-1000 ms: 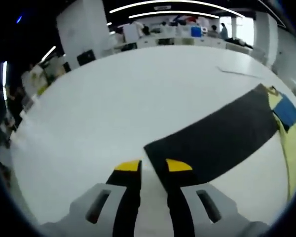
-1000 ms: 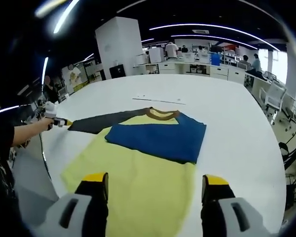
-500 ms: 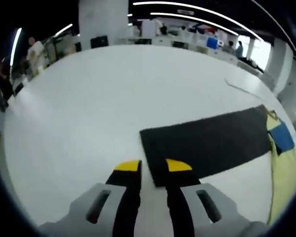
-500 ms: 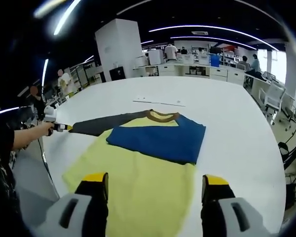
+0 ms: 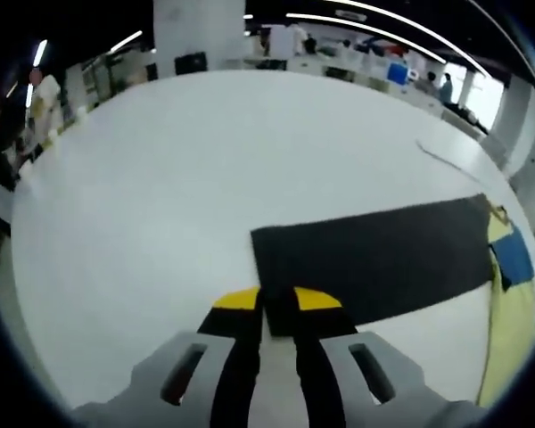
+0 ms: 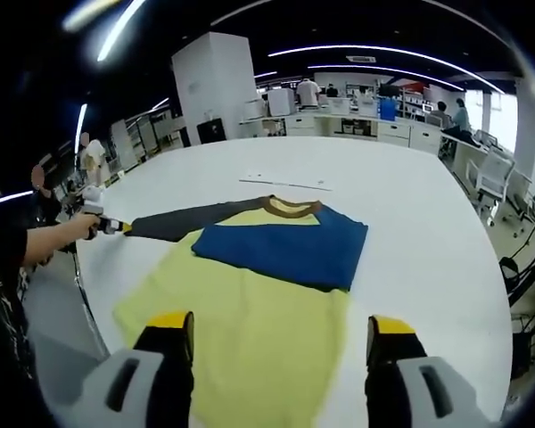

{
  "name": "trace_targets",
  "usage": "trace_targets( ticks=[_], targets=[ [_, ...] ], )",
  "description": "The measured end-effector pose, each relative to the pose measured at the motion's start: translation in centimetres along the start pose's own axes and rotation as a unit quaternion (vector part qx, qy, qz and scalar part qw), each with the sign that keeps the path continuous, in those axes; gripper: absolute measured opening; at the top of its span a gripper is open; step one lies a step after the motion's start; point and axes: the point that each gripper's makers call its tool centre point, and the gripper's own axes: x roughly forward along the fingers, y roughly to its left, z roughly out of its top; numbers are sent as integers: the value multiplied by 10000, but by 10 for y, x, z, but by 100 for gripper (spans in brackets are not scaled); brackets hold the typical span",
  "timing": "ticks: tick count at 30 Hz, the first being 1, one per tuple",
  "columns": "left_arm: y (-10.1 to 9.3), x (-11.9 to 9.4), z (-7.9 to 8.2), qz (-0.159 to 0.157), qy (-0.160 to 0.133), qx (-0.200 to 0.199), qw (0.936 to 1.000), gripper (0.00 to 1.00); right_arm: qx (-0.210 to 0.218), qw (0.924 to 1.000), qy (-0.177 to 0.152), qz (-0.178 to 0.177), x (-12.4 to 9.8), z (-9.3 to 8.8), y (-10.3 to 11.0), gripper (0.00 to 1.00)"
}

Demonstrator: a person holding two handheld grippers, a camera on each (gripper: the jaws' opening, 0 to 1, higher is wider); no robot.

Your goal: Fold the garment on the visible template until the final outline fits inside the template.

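The white table [image 6: 428,214] carries the yellow shirt [image 6: 250,330] spread flat near the right gripper [image 6: 281,334], with its blue sleeve [image 6: 281,250] already folded across the chest and the dark sleeve [image 5: 374,263] stretched straight out to the side. What has changed is small: over the last second the left gripper [image 5: 272,303] drew its yellow-tipped jaws together from a narrow gap to a pinch on the cuff end of the dark sleeve. So the grasp looks made, and that sleeve seems ready to be carried across the body. The right gripper's jaws remain spread wide above the hem, holding nothing. A thin strip [image 6: 285,183] lies beyond the collar.
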Motion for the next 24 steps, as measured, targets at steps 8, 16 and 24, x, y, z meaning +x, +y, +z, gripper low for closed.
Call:
trace_targets(
  ticks=[8,16,24],
  targets=[
    [2,7,1,-47,23,-68,10000,3,-21,9999,108,42,-2,-7,2,83],
    [-7,-4,4,-81,-136,145,9998,1,-47,9998,36,163,-5,-5,10,87],
    [-24,-19,29,-337,-559,354,9972,1,-93,9998,-24,197,-9,-3,13,87]
  ],
)
